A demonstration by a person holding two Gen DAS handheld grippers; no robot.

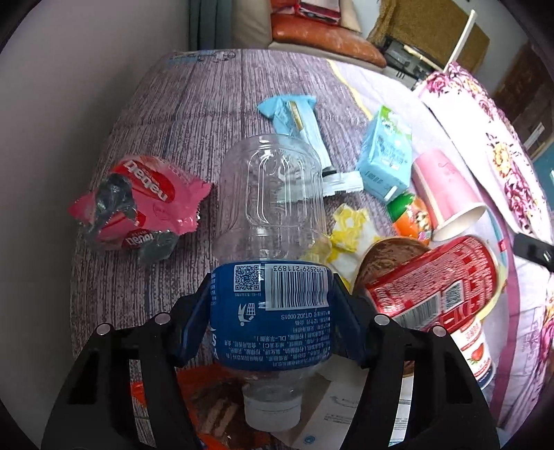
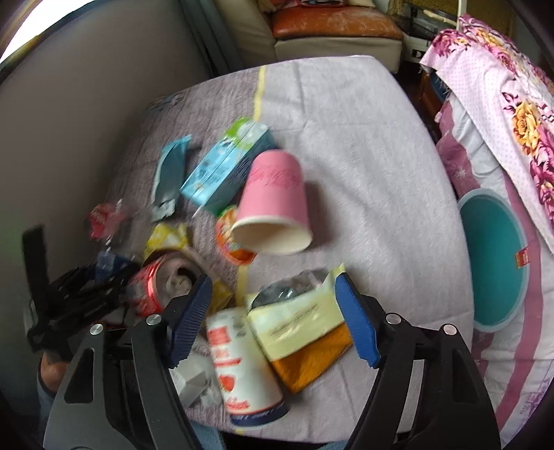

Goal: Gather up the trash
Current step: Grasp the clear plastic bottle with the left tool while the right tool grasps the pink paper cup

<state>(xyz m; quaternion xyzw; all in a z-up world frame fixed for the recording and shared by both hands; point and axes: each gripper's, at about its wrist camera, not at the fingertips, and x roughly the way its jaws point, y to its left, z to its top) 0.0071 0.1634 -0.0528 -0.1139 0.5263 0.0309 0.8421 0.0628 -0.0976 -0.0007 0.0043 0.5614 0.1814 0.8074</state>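
Observation:
My left gripper (image 1: 271,315) is shut on a clear plastic bottle (image 1: 271,214) at its blue label, cap towards the camera, held above the bed. Around it lie a pink snack wrapper (image 1: 138,204), a blue wrapper (image 1: 294,117), a light blue carton (image 1: 384,159), a pink paper cup (image 1: 446,194) and a red can (image 1: 436,280). My right gripper (image 2: 273,318) is open and empty above a yellow and orange packet (image 2: 304,332) and a white cup (image 2: 242,367). The pink paper cup (image 2: 273,200) and the carton (image 2: 225,166) lie beyond it. The left gripper (image 2: 79,297) shows at the left.
The trash lies on a purple bedspread (image 2: 363,145). A wall (image 2: 69,114) runs along the left. A floral quilt (image 2: 512,114) is piled at the right, beside a teal round patch (image 2: 495,259). An orange cushioned seat (image 2: 332,24) stands beyond the bed.

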